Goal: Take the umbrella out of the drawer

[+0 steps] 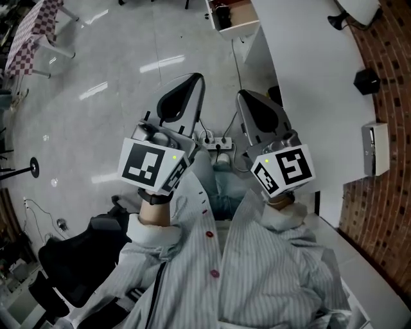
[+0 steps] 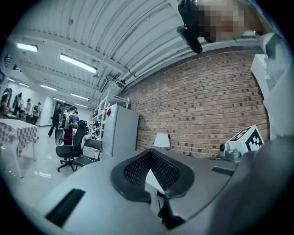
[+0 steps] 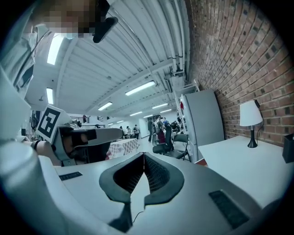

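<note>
A person in a striped shirt (image 1: 257, 270) holds two tools level in front of the chest, above a grey floor (image 1: 115, 77). The left tool (image 1: 191, 80) is clenched on nothing, its ribbed pads meeting at the tips. The right tool (image 1: 246, 96) is likewise clenched and empty.

The task looks not yet begun. No umbrella shows in any view, and no drawer can be picked out for certain. A white unit with an open brown inside (image 1: 232, 16) stands well away at the top of the head view; whether that is the drawer cannot be told. Finding it, opening it and lifting the umbrella out all remain to be done.

Only the head view shows the floor, a power strip (image 1: 215, 142) below the tools, and a black office chair (image 1: 70, 257) at lower left. Only the right gripper view shows a lamp (image 3: 251, 117) on the white desk (image 3: 239, 160) by the brick wall (image 3: 248, 55). The left gripper view adds a tall white cabinet (image 2: 120, 128) and distant people.
</note>
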The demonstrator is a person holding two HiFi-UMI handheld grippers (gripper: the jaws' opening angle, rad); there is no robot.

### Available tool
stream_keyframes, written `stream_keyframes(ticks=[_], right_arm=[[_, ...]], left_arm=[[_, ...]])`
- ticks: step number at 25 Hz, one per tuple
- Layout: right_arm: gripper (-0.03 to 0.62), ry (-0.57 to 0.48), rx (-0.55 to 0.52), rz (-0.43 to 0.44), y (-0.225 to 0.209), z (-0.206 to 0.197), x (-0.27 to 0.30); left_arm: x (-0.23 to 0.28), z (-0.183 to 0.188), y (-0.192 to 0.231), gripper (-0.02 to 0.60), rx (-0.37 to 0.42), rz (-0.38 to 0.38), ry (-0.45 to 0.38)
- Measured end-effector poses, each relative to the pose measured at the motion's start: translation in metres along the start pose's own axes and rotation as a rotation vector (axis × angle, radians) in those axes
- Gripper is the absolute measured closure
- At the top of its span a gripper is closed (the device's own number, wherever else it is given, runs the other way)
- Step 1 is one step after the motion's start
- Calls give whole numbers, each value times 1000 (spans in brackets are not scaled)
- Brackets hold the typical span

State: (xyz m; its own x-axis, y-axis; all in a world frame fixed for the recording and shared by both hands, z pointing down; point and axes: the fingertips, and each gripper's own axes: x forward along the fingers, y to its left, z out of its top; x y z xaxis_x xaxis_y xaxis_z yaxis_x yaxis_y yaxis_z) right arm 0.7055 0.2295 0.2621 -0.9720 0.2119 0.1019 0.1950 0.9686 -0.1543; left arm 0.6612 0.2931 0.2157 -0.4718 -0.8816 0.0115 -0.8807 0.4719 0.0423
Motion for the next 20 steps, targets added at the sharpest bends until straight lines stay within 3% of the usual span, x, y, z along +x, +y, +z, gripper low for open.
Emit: stream_keyframes(ticks=[8, 20], right_arm=[[559, 16, 6, -12, -9, -2, 65], [559, 20, 42, -126, -38, 20, 249]], left_arm=[[22, 0, 66, 572, 0, 5, -12], [110, 18, 234, 572, 20, -126, 6]])
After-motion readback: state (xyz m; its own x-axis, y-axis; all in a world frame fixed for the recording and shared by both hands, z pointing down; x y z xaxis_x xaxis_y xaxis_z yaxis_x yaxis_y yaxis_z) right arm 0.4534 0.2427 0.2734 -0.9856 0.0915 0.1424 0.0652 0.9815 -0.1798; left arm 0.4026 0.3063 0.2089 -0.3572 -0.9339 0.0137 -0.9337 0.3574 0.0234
